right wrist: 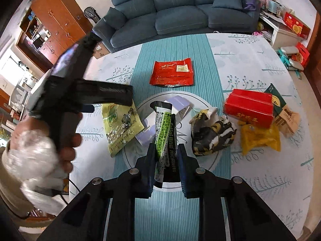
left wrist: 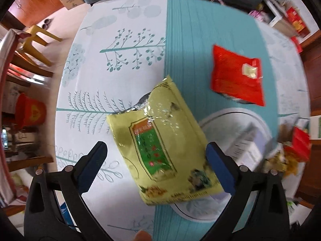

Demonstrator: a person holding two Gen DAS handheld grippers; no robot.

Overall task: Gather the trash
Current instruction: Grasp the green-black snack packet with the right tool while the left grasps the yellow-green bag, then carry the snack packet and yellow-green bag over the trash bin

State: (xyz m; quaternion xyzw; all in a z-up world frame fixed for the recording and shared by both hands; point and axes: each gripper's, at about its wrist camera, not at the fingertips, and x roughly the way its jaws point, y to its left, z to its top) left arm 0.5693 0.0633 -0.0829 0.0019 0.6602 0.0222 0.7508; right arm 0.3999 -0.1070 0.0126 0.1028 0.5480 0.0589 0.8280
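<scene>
Left tongs (left wrist: 156,166) gape around yellow packet (left wrist: 160,138); right tongs (right wrist: 166,160) clamp black-green wrapper (right wrist: 164,132).

The left wrist view looks steeply down, close above the yellow packet (left wrist: 160,138), while the right wrist view sits farther back, facing the sofa (right wrist: 176,10) beyond it; both share that packet and the red packet (left wrist: 237,76).

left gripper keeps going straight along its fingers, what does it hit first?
Most likely the torn yellow-green foil snack packet, which lies between the open fingers of the left gripper on the leaf-print tablecloth. The flat red foil pouch lies further on and to the right. Height above the packet is unclear.
</scene>
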